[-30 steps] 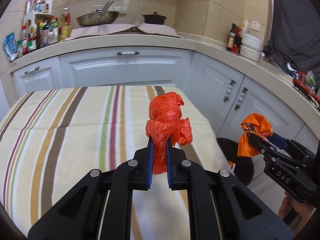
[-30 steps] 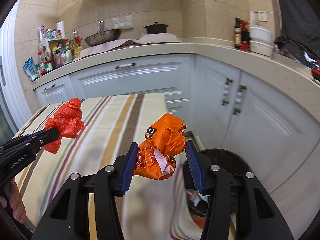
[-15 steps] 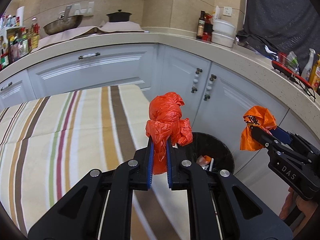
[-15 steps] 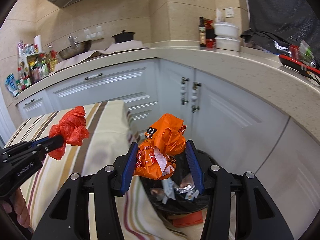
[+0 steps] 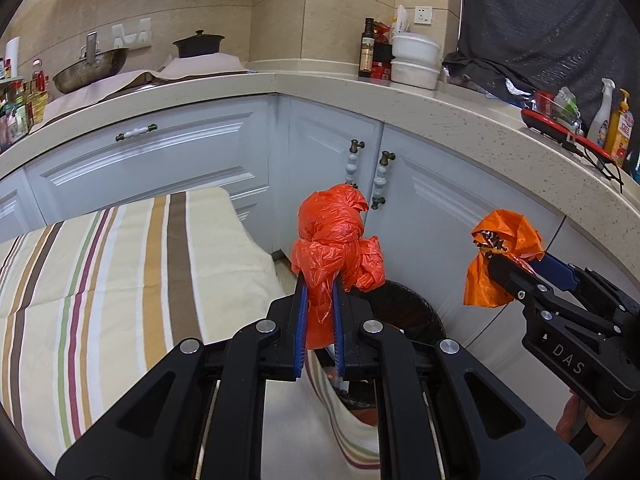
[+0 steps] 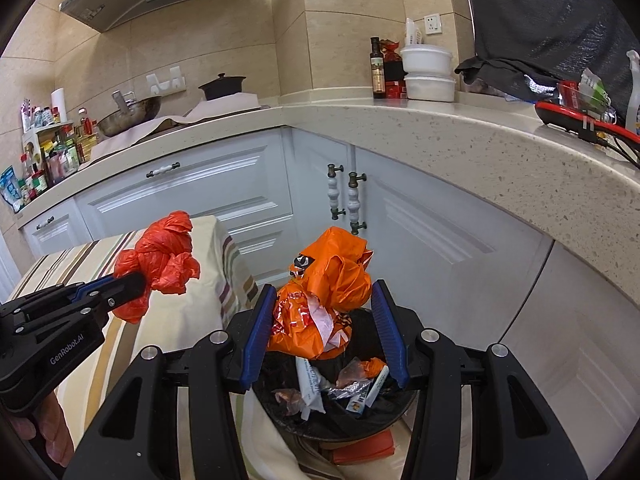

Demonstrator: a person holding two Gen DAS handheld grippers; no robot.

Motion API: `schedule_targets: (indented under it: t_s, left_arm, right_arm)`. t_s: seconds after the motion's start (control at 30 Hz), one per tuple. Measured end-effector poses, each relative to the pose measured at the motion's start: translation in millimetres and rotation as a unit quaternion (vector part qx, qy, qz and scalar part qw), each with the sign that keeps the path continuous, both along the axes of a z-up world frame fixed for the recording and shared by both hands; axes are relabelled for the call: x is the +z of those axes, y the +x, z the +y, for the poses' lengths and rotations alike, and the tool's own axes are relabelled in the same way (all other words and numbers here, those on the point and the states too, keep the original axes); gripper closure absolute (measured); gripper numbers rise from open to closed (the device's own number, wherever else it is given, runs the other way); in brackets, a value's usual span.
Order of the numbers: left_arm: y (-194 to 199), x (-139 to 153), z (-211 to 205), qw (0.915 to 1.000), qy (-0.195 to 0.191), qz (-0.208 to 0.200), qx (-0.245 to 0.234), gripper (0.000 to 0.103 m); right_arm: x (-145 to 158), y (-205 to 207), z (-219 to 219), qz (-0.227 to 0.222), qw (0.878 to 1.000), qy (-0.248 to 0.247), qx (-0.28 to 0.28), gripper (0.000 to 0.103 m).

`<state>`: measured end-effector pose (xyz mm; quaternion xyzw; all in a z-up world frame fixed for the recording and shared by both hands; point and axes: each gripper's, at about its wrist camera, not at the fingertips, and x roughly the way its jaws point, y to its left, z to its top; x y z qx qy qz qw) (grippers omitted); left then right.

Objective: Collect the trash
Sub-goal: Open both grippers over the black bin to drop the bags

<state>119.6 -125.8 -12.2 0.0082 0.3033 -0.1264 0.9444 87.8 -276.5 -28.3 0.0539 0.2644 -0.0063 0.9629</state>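
Kitchen cabinets now fill the view instead of the striped tabletop [image 5: 120,280]. Both tools have swung toward the black trash bin [image 6: 332,412] at 6 o'clock: left tool [image 5: 319,312] clamps the red bag [image 5: 336,248], right tool [image 6: 324,332] grips the orange wrapper [image 6: 324,292] over it, ready for release.
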Motion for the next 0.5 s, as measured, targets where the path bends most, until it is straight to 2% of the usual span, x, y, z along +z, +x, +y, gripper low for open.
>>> schedule_targets:
  t_s: [0.3, 0.37, 0.4, 0.5]
  left_arm:
    - [23, -11, -21, 1.0000, 0.000, 0.005, -0.005, 0.092]
    - [30, -16, -27, 0.9999, 0.004, 0.008, -0.005, 0.090]
    - [34, -20, -30, 0.9999, 0.008, 0.009, -0.001, 0.089]
    - [47, -29, -39, 0.9996, 0.018, 0.020, 0.002, 0.084]
  right_arm:
    - [-15, 19, -10, 0.009, 1.000, 0.005, -0.007, 0.054]
    - [-22, 27, -14, 0.011, 1.000, 0.004, -0.013, 0.049]
    - [-25, 30, -15, 0.013, 1.000, 0.004, -0.015, 0.041]
    - [-40, 44, -24, 0.025, 0.999, 0.007, -0.027, 0.039]
